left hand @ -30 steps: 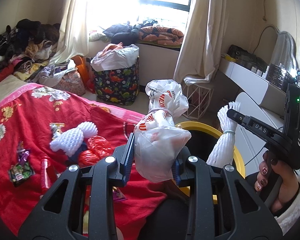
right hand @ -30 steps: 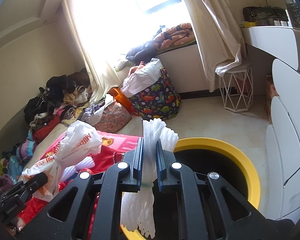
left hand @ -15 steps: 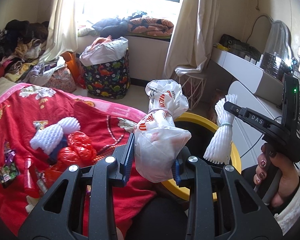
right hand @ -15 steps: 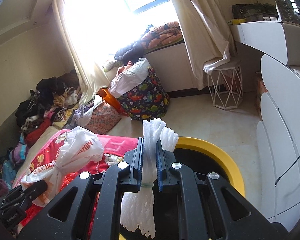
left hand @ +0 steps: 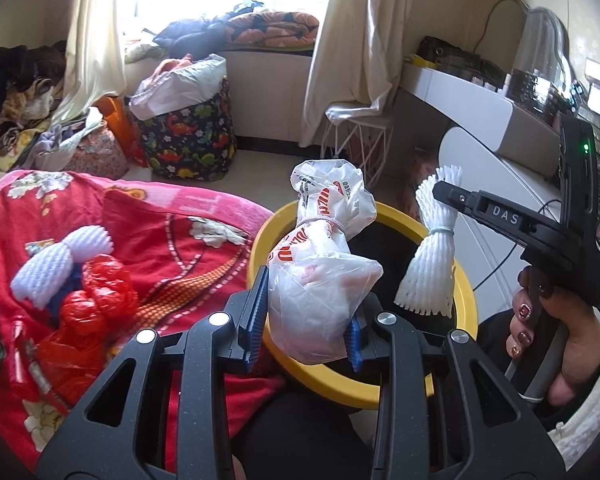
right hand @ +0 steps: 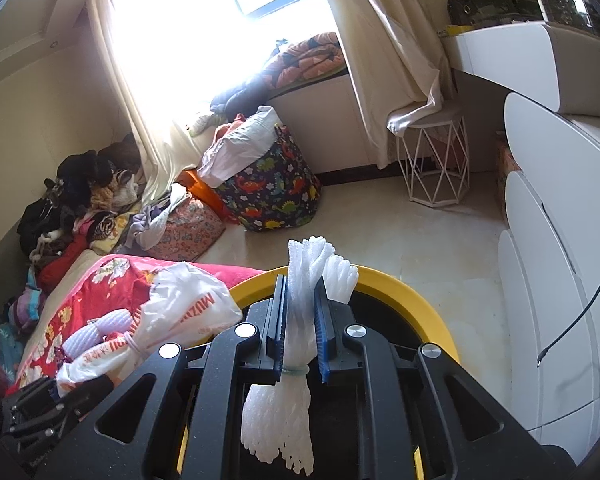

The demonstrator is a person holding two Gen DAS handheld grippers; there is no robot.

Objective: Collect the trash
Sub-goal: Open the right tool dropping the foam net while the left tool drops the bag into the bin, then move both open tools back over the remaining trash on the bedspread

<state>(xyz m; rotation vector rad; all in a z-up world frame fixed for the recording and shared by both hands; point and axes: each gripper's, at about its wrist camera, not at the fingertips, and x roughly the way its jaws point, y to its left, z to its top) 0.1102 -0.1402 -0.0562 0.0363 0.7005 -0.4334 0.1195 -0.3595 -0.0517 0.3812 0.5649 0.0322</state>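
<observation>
My left gripper [left hand: 306, 320] is shut on a tied white plastic bag [left hand: 320, 280] with red print and holds it over the near rim of the yellow trash bin [left hand: 466, 292]. My right gripper [right hand: 300, 320] is shut on a bundle of white foam netting [right hand: 296, 340] tied with a band, hanging over the bin [right hand: 420, 300]. In the left wrist view the right gripper [left hand: 440, 194] holds the netting [left hand: 430, 264] above the bin's right side. The bag also shows in the right wrist view [right hand: 180, 312].
A red blanket [left hand: 180, 248] on the bed at left carries a white foam net [left hand: 60, 260], a red plastic bag [left hand: 88, 312] and small wrappers. A dinosaur-print hamper [left hand: 188, 136], a white wire stool [right hand: 436, 164] and white drawers [right hand: 560, 280] stand around the bin.
Both grippers moved right and forward with their loads. The bin now lies under both; the bed slid to the left.
</observation>
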